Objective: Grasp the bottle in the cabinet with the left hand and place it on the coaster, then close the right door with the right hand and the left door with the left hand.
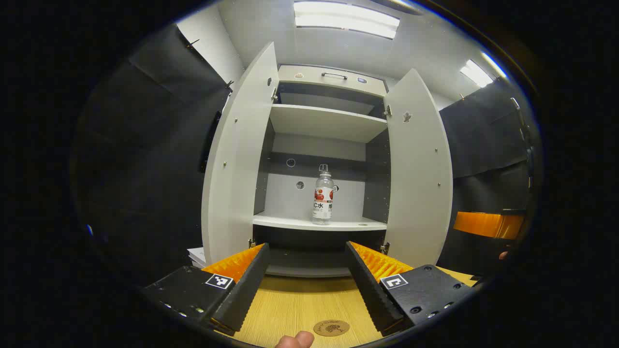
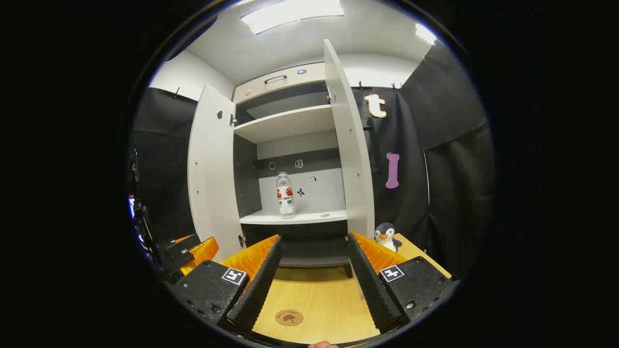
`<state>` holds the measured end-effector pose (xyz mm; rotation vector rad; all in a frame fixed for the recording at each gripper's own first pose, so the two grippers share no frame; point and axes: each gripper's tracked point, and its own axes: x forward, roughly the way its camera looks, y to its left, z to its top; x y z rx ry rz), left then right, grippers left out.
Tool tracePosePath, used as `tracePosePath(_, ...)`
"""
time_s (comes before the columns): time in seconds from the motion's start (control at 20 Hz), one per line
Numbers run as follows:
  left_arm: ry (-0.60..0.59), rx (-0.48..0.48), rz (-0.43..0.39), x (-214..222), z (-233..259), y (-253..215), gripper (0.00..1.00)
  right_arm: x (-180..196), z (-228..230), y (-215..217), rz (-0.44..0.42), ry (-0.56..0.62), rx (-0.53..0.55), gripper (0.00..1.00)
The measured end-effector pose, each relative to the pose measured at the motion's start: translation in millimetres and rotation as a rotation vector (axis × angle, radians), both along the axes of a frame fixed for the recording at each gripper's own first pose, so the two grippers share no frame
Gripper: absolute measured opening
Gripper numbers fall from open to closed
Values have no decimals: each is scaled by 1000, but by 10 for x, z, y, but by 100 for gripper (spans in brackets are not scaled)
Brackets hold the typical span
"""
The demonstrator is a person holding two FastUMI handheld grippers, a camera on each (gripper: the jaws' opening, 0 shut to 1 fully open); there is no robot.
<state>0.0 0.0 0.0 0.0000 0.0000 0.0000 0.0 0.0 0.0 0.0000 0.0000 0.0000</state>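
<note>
A clear bottle with a red-and-white label stands upright on the cabinet's lower shelf. Both doors hang open: the left door and the right door. A round brown coaster lies on the wooden table in front of the cabinet. My left gripper is open, well short of the bottle and above the table. My right gripper is open too, holding nothing. The left gripper also appears at the lower left of the right gripper view.
A toy penguin sits on the table by the right door's foot. An upper shelf and a top drawer with a handle sit above. A fingertip shows at the bottom edge. An orange thing shows at far right.
</note>
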Motion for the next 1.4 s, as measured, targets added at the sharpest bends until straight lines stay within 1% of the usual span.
tracePosePath(0.05, 0, -4, 2, 3, 6, 8, 95, 4, 7, 4, 0, 0, -2, 82)
tracePosePath(0.25, 0, -7, 11, 13, 18, 51, 95, 12, 30, 29, 8, -9, 6, 83)
tracePosePath(0.3, 1, -7, 13, 12, 10, 54, 99, 15, 18, 23, 10, -7, 8, 83)
tracePosePath(0.35, 1, -6, 15, 4, 6, 59, 95, 18, 16, 22, 12, -4, 9, 83)
tracePosePath(0.45, 3, -6, 19, 14, 6, 69, 95, 29, 7, 14, 14, 0, 9, 83)
tracePosePath(0.5, 6, -5, 15, 15, 0, 54, 99, 23, -4, 18, 15, 5, 9, 83)
tracePosePath(0.55, 8, -4, 13, 15, -2, 45, 95, 17, -1, 20, 17, 9, 6, 83)
tracePosePath(0.75, 7, 7, 9, 31, 3, 33, 95, 16, 1, 13, 13, 6, -1, 83)
tracePosePath(0.8, 6, 4, 7, 29, 15, 15, 99, 12, -2, 11, 11, 7, 3, 82)
tracePosePath(0.85, 5, 0, 4, 29, 8, -1, 95, 11, -4, 16, 10, 13, 9, 82)
tracePosePath(0.9, 4, -5, 2, 33, 18, -4, 99, -3, -6, 25, 14, 19, 16, 82)
tracePosePath(0.95, 3, -8, -2, 27, 28, -23, 95, -2, 13, 29, 19, 15, 22, 82)
tracePosePath(1.15, -7, -1, -7, 46, 63, -34, 95, -7, 60, 11, 17, -5, 8, 83)
tracePosePath(1.4, -2, -9, -11, 29, 55, -49, 95, -28, 84, 8, 25, -4, 24, 82)
